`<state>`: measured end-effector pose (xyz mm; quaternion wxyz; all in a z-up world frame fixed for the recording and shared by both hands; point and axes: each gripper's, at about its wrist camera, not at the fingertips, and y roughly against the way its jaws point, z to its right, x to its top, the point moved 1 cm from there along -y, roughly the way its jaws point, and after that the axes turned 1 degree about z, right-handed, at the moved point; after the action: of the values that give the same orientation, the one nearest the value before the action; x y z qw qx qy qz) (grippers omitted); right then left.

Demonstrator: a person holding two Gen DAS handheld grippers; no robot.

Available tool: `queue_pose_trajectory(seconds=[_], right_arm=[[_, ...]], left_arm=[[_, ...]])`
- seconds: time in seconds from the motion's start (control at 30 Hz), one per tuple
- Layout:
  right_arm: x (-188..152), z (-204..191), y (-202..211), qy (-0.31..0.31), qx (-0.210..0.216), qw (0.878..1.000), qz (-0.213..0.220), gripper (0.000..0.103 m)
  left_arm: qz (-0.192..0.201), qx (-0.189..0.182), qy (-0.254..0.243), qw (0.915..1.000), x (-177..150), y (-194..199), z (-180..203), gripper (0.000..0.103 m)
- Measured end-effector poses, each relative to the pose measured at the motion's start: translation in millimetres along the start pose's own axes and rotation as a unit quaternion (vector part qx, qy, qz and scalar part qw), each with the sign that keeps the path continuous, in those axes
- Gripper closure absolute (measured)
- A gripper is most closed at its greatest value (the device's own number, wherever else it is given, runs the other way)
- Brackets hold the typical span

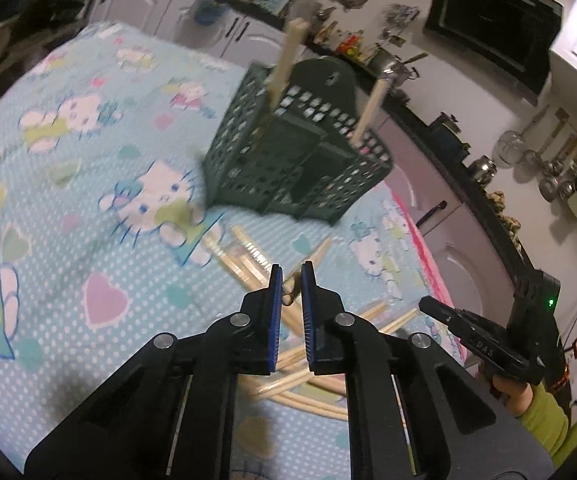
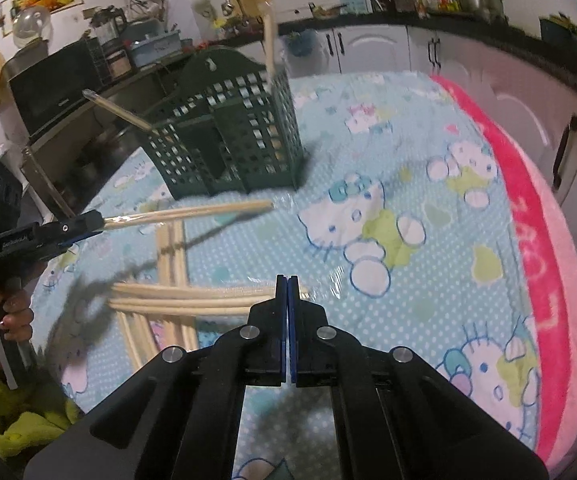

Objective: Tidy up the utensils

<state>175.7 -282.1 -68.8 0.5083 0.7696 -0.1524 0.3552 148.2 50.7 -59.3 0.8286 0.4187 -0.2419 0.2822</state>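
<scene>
A dark green perforated utensil holder stands on the table; it also shows in the right wrist view. Chopsticks stand in it, one pair on each side. Loose wrapped chopsticks lie in a pile on the cloth. My left gripper is closed on a wrapped pair of chopsticks, held level above the pile; the pair's end shows between the pads. My right gripper is shut and empty, just above the pile's right end.
The table wears a blue cartoon-cat cloth with a pink towel edge on the right. Kitchen counters and cabinets surround it, with a black microwave behind the holder.
</scene>
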Motion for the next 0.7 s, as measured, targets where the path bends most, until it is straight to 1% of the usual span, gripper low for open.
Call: queue_pose_trajectory(seconds=[0.17, 0.3, 0.5, 0.7], right_arm=[[16.3, -12.5, 14.7, 0.025, 0.000, 0.999, 0.024, 0.102], [30.5, -22.0, 25.7, 0.040, 0.005, 0.998, 0.042, 0.102], [48.5, -35.8, 42.2, 0.057, 0.010, 0.996, 0.066, 0.102], [64.7, -44.9, 59.6, 0.060, 0.019, 0.994, 0.088, 0.102]], left_arm=[[0.006, -0.001, -0.041, 0.9992, 15.2, 6.9, 28.3, 0.100], [0.011, -0.003, -0.064, 0.9979, 23.0, 11.4, 45.1, 0.100], [0.013, -0.012, -0.080, 0.9966, 34.4, 17.0, 64.3, 0.100], [0.026, -0.026, -0.098, 0.9945, 46.4, 28.8, 83.9, 0.100]])
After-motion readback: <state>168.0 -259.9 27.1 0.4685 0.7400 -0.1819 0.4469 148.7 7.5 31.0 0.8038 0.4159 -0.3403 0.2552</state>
